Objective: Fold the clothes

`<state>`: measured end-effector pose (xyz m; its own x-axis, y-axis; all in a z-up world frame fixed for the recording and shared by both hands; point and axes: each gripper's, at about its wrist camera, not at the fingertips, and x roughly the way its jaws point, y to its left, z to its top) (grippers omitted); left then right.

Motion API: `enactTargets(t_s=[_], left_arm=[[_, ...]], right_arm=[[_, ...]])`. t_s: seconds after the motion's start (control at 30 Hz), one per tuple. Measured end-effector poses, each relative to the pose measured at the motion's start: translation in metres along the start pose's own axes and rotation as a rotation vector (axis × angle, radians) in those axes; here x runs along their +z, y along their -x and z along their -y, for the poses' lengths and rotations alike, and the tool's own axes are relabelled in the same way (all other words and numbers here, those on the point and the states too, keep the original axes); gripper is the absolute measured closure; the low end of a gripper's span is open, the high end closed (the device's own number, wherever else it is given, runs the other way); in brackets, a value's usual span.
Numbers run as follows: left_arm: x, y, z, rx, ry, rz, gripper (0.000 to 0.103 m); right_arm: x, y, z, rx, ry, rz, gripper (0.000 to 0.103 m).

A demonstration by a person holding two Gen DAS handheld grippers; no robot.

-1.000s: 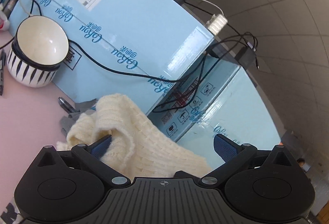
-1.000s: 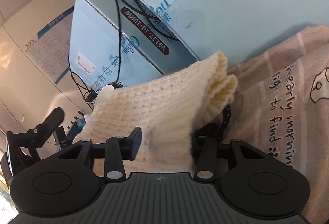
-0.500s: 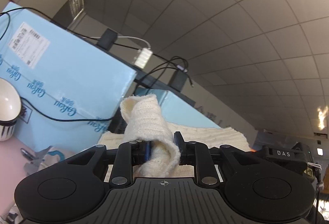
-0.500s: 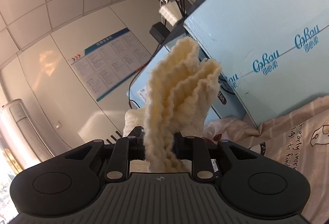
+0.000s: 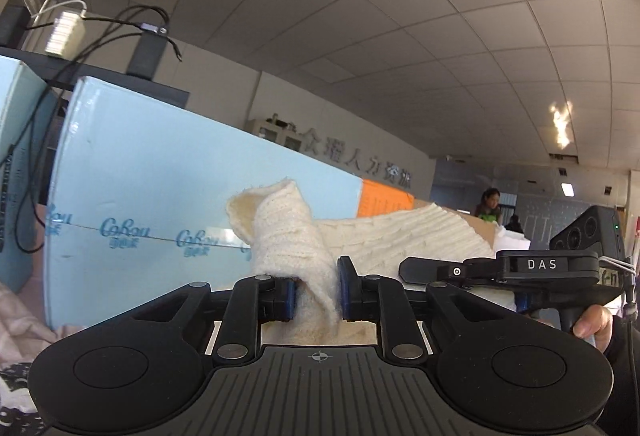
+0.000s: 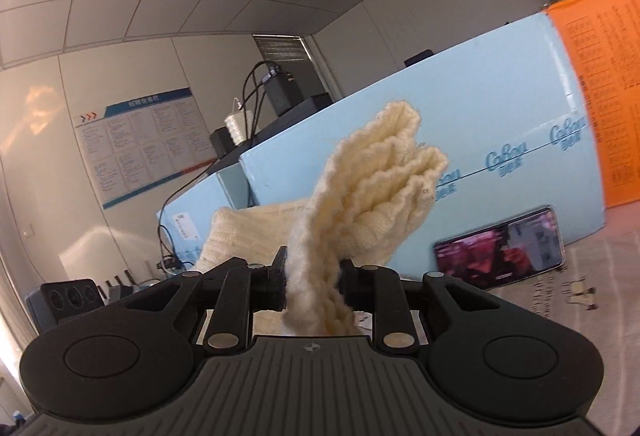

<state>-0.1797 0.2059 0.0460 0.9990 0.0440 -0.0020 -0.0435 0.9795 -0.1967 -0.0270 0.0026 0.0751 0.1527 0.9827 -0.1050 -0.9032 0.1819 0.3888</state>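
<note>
Cream knit sweater (image 5: 304, 236) is held up in the air, in front of the blue boxes (image 5: 160, 216). The left gripper (image 5: 316, 294) and right gripper (image 6: 312, 286) each pinch a bunch of it. I think it is being lifted; next, spread it flat.

Two hand-held grippers are up: the left hand-held gripper (image 5: 316, 294) and the right hand-held gripper (image 6: 314, 286). One cream knitted sweater (image 6: 376, 188) spans them. Behind stand two pale blue cartons (image 5: 160, 212), one orange carton (image 6: 604, 88), one phone (image 6: 500, 254) and one wall poster (image 6: 136, 144).
</note>
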Motion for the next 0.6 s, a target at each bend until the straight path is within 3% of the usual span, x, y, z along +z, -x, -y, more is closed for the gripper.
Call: enactTargets(t_s=[0.1,0.23,0.27,0.3,0.33,0.4,0.6], left_arm=[[-0.017,-0.016,0.02,-0.026,-0.067,-0.088,0.086],[-0.038,-0.024,0.039,-0.043,-0.18,-0.225,0.086],[-0.041,-0.022,0.044,-0.046,-0.21,-0.239,0.086],[-0.043,-0.018,0.048,-0.051,-0.242,-0.248,0.087],[-0.046,-0.014,0.053,-0.056,-0.273,-0.257,0.087],[-0.05,-0.007,0.062,-0.065,-0.336,-0.274,0.087],[-0.072,0.021,0.094,-0.083,-0.572,-0.334,0.087]], right_arm=[[-0.011,0.019,0.025,-0.083,0.036,-0.029,0.08],[-0.035,0.037,0.058,-0.196,0.019,-0.149,0.066],[-0.042,0.045,0.064,-0.211,0.013,-0.169,0.062],[-0.05,0.053,0.07,-0.222,0.008,-0.188,0.051],[-0.054,0.059,0.073,-0.235,0.006,-0.192,0.037],[-0.057,0.067,0.075,-0.25,0.006,-0.182,0.023],[-0.054,0.077,0.071,-0.221,0.03,-0.141,0.011]])
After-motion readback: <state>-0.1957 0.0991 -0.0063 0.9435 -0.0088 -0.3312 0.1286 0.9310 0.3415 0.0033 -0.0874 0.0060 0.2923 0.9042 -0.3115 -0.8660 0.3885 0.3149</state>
